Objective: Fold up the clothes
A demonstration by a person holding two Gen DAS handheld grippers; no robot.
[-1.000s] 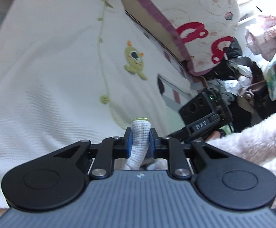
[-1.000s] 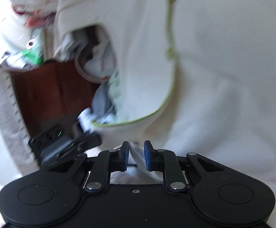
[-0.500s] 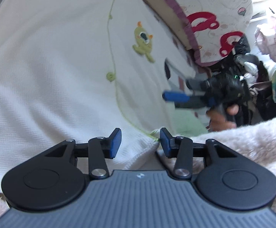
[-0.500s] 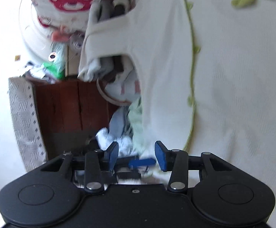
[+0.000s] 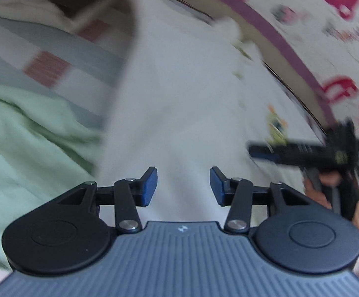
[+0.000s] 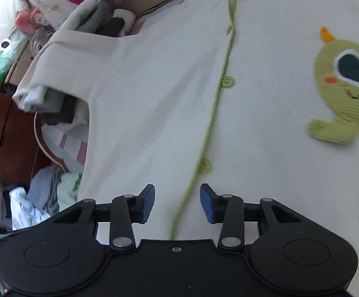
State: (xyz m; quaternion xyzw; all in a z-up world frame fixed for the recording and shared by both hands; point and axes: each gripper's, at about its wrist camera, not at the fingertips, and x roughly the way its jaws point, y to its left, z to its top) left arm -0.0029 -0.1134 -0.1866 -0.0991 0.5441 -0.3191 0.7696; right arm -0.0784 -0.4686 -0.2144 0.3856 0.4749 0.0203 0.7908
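Note:
A cream buttoned top [image 6: 253, 128] with green piping, green buttons and a green monster patch [image 6: 342, 94] lies spread flat. My right gripper [image 6: 177, 204] hovers open over its lower button placket, holding nothing. In the blurred left wrist view the same top [image 5: 186, 113] fills the middle, and my left gripper [image 5: 183, 185] is open above it with empty jaws. The right gripper [image 5: 303, 152] shows at the right of that view, held by a hand [image 5: 323, 188], over the monster patch [image 5: 275, 126].
A light green cloth [image 5: 23, 153] lies left of the top, on a checked sheet [image 5: 63, 59]. A cushion with red print [image 5: 327, 37] lies beyond the top. A short sleeve [image 6: 63, 57] points left toward a pile of clothes [image 6: 48, 193] and a dark wooden surface [image 6: 6, 136].
My left gripper let go of the white fabric it pinched and stands open, swung left. My right gripper opened and moved up over the shirt front.

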